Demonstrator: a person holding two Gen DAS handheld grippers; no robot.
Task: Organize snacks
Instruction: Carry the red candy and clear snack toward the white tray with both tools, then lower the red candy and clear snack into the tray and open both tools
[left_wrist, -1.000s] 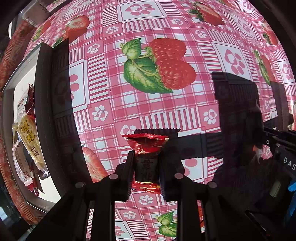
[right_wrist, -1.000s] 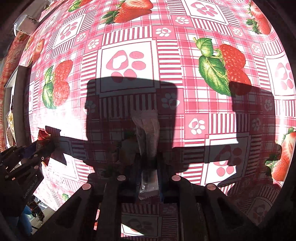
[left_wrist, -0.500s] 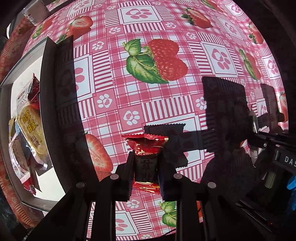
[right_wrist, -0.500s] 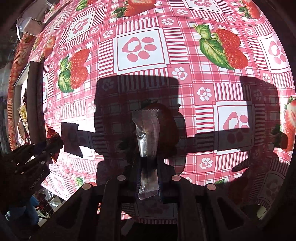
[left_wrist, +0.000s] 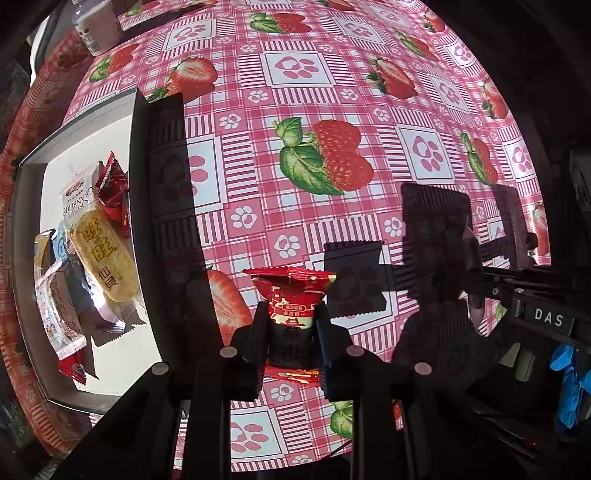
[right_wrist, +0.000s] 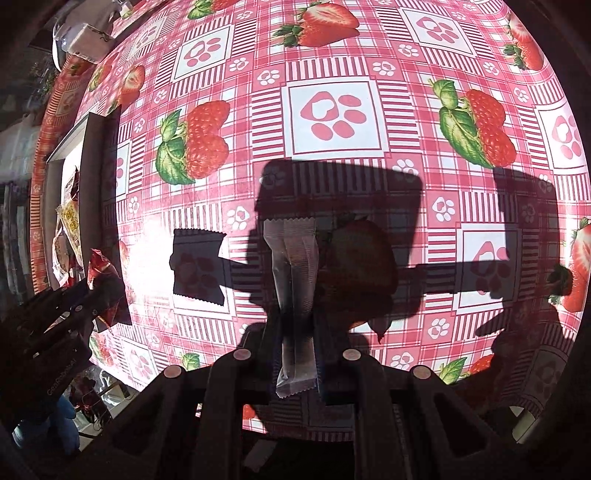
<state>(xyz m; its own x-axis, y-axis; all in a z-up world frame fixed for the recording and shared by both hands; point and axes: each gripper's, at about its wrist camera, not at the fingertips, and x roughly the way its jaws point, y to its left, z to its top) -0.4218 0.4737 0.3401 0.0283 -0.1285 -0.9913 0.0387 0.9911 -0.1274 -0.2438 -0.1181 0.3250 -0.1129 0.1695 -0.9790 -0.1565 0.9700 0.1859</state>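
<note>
My left gripper (left_wrist: 291, 321) is shut on a red snack packet (left_wrist: 293, 295) and holds it above the tablecloth. To its left is a grey tray (left_wrist: 142, 206) with a white floor, holding several snack packets, among them a yellow one (left_wrist: 101, 254). My right gripper (right_wrist: 298, 332) is shut on a silver snack packet (right_wrist: 295, 280), also lifted above the cloth. The right wrist view shows the left gripper (right_wrist: 94, 295) with its red packet (right_wrist: 99, 269) at the left, beside the tray (right_wrist: 88, 147).
The table wears a pink checked cloth with strawberries and paw prints (left_wrist: 332, 110). A white container (left_wrist: 92, 29) stands at the far left corner, and shows in the right wrist view (right_wrist: 81, 33). The table's near edge lies below both grippers.
Both grippers have risen higher above the table with their packets held. The left one has moved left, so more of the tray and its snacks shows.
</note>
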